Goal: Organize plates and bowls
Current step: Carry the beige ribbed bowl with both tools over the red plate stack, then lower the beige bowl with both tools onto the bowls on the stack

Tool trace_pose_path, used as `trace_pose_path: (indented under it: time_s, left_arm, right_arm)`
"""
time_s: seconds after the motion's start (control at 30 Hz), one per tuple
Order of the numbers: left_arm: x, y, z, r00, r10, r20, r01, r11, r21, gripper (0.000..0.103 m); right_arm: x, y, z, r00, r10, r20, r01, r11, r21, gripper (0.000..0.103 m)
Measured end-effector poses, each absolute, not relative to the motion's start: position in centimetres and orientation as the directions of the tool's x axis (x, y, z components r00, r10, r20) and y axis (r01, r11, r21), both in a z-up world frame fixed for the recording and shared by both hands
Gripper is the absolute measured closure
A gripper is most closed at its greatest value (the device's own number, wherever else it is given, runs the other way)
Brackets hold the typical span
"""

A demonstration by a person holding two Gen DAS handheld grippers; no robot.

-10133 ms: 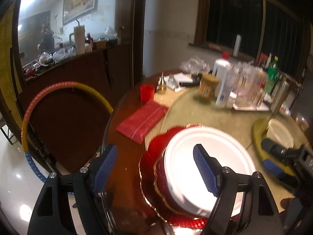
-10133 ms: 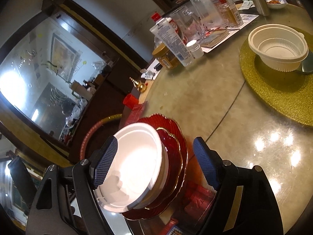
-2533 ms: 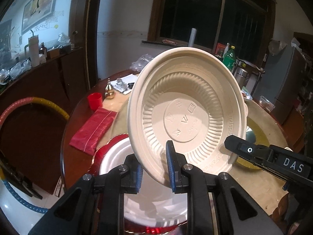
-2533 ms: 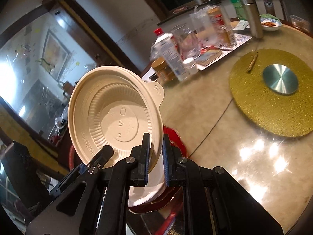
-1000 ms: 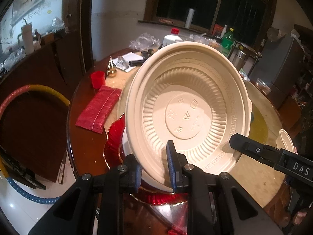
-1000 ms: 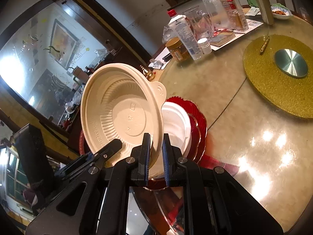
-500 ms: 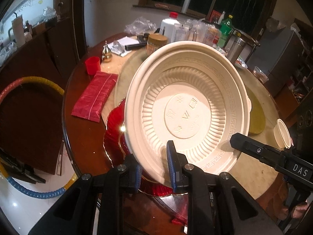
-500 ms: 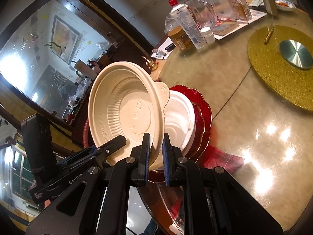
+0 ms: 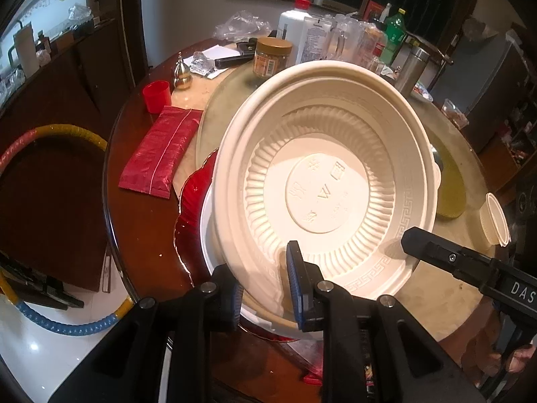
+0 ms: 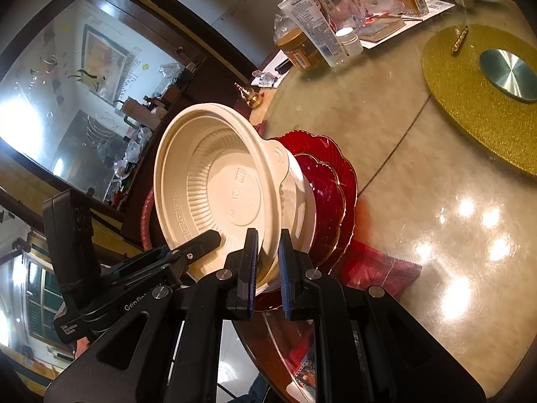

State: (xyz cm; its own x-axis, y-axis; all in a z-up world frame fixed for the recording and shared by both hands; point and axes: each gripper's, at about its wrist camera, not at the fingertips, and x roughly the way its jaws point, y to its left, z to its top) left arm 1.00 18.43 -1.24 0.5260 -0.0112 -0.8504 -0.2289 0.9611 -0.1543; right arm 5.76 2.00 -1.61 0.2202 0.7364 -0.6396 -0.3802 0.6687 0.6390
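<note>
While both the left gripper (image 9: 265,285) and right gripper (image 10: 267,270) pinch the rim of the cream bowl (image 9: 325,181), tilted above the white plate (image 10: 307,198) on 2 red plates (image 10: 335,181), uneven release could tip it off the stack.

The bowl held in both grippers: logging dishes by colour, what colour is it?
Cream, with ribbed walls; the bowl shows best in the left wrist view.

Open polished surface (image 10: 419,154) right of the red plate stack (image 10: 339,181), bounded farther right by the gold glitter mat (image 10: 470,107), crowded behind by bottles and jars (image 10: 312,33), hemmed left by the red packet (image 9: 161,151).
</note>
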Motion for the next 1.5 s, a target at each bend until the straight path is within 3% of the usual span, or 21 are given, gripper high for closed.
trace_pose_path:
  time_s: [0.6,1.5]
  left_arm:
    - [1.0,17.9,-0.7,0.511,0.026,-0.859,-0.188,0.979,-0.082,0.077]
    - [2.5,18.1,-0.9,0.406,-0.042,-0.913,-0.166,0.979,-0.119,0.073]
  right_arm:
    - [6.0,2.0,-1.5,0.179,0.748,-0.639,-0.357,0.654,0.667,0.092]
    - [6.4,1.3,-1.4,0.165,0.777,-0.607,-0.331,0.623,0.709,0.092]
